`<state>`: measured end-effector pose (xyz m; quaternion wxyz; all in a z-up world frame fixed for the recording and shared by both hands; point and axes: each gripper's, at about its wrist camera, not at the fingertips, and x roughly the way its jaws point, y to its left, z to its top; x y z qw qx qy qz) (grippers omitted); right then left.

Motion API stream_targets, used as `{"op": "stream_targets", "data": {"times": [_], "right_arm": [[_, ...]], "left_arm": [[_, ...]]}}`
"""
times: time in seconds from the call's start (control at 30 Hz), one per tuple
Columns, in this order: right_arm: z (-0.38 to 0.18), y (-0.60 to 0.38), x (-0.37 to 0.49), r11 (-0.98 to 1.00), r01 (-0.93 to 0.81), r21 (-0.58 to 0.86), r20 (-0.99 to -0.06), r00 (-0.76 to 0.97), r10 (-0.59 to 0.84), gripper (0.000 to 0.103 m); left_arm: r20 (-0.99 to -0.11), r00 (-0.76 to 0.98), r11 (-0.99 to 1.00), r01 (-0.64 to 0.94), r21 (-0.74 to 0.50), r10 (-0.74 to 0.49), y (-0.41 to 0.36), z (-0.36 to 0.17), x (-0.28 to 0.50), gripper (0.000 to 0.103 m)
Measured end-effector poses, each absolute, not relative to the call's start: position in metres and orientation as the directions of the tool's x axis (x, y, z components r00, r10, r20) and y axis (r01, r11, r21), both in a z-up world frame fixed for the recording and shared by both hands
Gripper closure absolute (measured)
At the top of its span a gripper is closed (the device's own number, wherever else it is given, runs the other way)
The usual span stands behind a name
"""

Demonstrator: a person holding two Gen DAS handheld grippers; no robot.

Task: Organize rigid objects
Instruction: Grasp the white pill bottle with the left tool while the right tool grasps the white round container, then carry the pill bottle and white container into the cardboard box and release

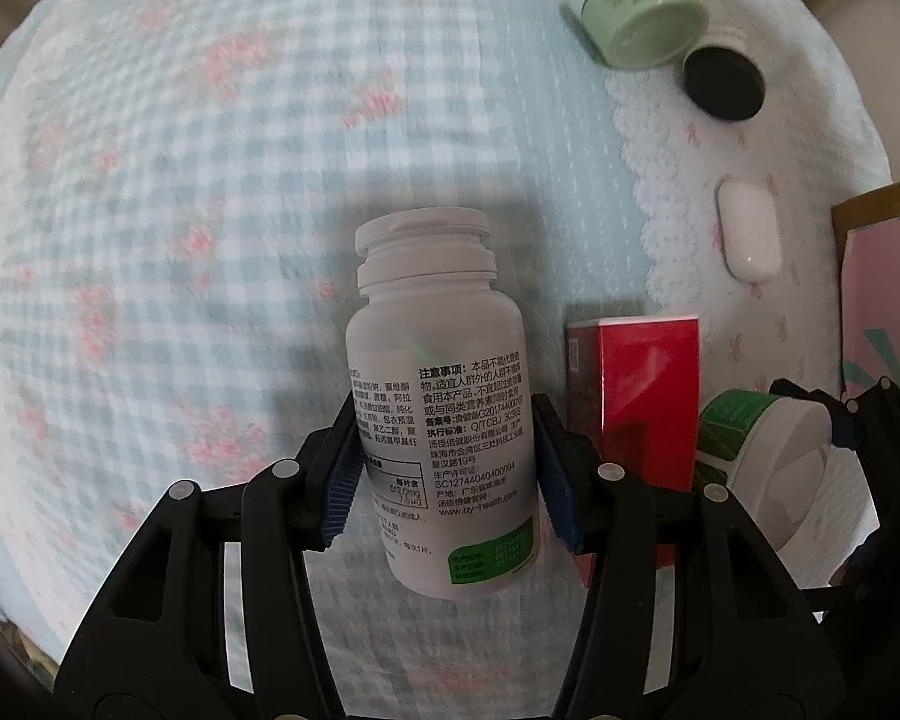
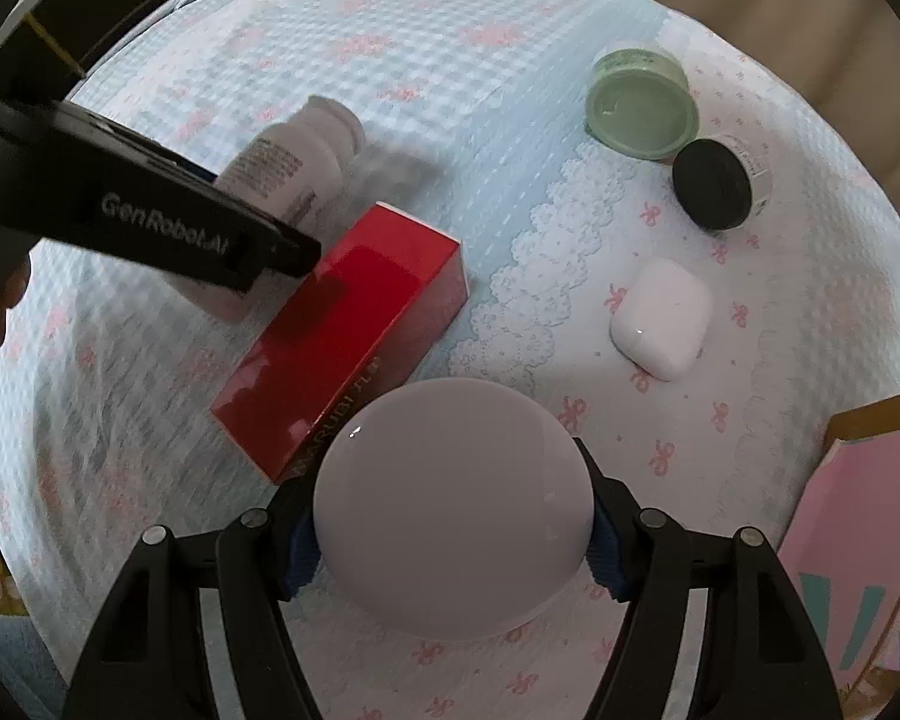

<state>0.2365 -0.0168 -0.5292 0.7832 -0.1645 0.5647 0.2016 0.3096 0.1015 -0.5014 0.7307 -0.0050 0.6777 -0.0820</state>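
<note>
My left gripper [image 1: 444, 468] is shut on a white pill bottle [image 1: 444, 372] with black print and a green patch. Its blue pads press the bottle's sides, and the bottle hangs neck-forward above the checked cloth [image 1: 180, 240]. In the right wrist view the same bottle [image 2: 294, 162] shows behind the left gripper's black finger. My right gripper [image 2: 453, 540] is shut on a round jar with a smooth white lid [image 2: 453, 504]. In the left wrist view that jar [image 1: 762, 450] shows a green leaf label. A red box [image 2: 354, 336] lies between the two grippers.
A pale green jar [image 2: 642, 108], a black-lidded jar [image 2: 714, 183] and a white earbud case [image 2: 660, 318] lie on the white lace part of the cloth. A pink carton [image 2: 858, 540] stands at the right edge. A person's hand shows at the far left.
</note>
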Motion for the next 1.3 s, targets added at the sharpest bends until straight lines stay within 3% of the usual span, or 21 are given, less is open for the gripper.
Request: {"op": "stream_targets", "data": {"times": [0.2, 0.57, 1.03, 1.3], "right_arm": [[-0.521, -0.012, 0.228, 0.876, -0.481, -0.042, -0.947, 0.298, 0.117, 0.037], [-0.439, -0.011, 0.196, 0.917, -0.395, -0.050, -0.919, 0.378, 0.113, 0.037], [-0.282, -0.036, 0.163, 0.985, -0.173, 0.013, -0.879, 0.467, 0.094, 0.037], [-0.240, -0.094, 0.157, 0.996, -0.091, 0.019, -0.864, 0.499, 0.063, 0.037]], "left_arm": [[-0.983, 0.115, 0.986, 0.098, -0.135, -0.146, 0.124, -0.472, 0.298, 0.055], [-0.954, 0.236, 0.982, 0.093, -0.166, -0.184, 0.161, -0.374, 0.254, 0.055], [-0.884, 0.386, 0.957, 0.217, -0.191, -0.264, 0.119, -0.241, 0.213, 0.055], [-0.851, 0.424, 0.939, 0.278, -0.205, -0.311, 0.066, -0.203, 0.199, 0.056]]}}
